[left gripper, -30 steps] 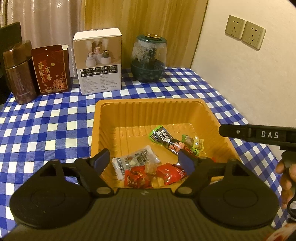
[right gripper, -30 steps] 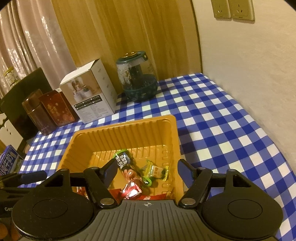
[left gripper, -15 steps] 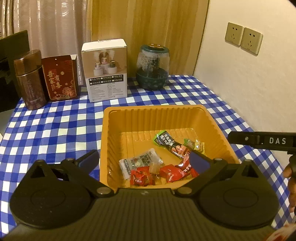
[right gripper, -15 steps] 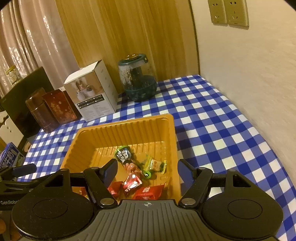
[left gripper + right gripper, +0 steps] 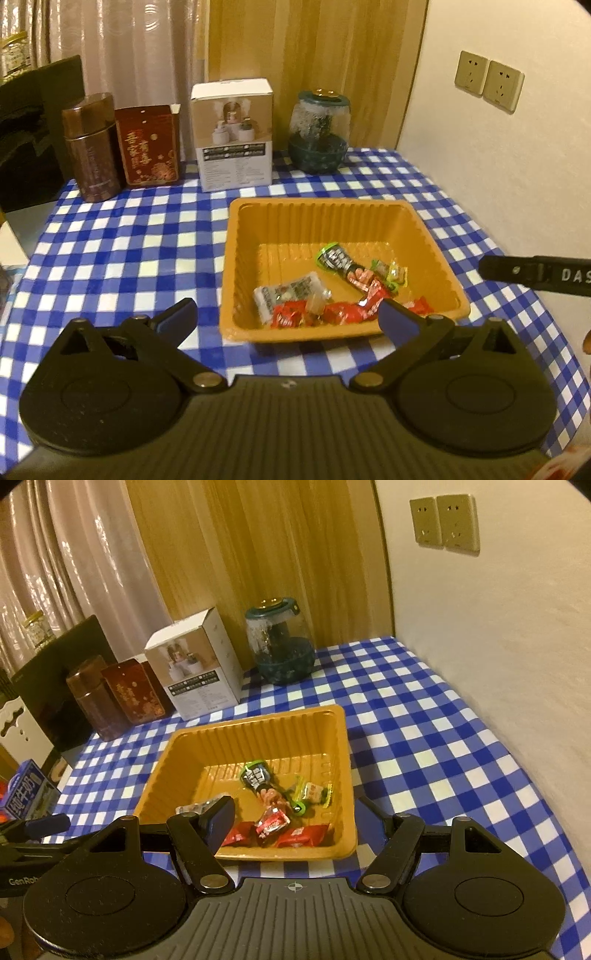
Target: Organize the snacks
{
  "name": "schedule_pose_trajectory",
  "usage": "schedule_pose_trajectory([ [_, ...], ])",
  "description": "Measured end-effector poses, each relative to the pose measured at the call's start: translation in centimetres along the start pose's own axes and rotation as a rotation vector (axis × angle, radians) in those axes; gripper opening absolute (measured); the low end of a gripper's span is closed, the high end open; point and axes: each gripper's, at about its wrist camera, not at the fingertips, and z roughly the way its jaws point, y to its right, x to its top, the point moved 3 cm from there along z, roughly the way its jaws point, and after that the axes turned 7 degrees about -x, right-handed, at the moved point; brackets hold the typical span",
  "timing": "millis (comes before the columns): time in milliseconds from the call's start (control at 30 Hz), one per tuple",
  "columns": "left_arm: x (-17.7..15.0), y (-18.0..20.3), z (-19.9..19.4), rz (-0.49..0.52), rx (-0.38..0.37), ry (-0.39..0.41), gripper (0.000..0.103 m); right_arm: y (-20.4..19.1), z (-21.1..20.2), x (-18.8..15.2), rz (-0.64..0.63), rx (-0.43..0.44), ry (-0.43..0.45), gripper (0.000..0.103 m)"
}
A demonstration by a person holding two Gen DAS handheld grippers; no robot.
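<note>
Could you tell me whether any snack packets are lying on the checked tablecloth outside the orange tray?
No, the snack packets in view all lie inside the orange tray, and none shows on the checked tablecloth around it.

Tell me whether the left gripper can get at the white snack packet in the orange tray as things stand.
Probably yes. The left gripper is wide open and empty, the white packet lies just ahead near the tray's front wall, nothing covers it; only red candies crowd its near edge.

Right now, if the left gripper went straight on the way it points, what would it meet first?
Most likely the orange tray: its near wall lies just ahead of the open, empty left gripper, with the red-wrapped candies right behind that wall. Depth is hard to judge, so it might clear the rim and land on the candies.
</note>
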Motion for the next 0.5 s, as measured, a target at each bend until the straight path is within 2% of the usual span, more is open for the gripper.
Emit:
schedule_pose_trajectory([
  [500, -2.6, 0.2, -5.9, -0.054, 0.019, -0.004, 0.103, -0.9, -5.7, -1.8, -0.043, -0.014, 0.026, 0.071],
])
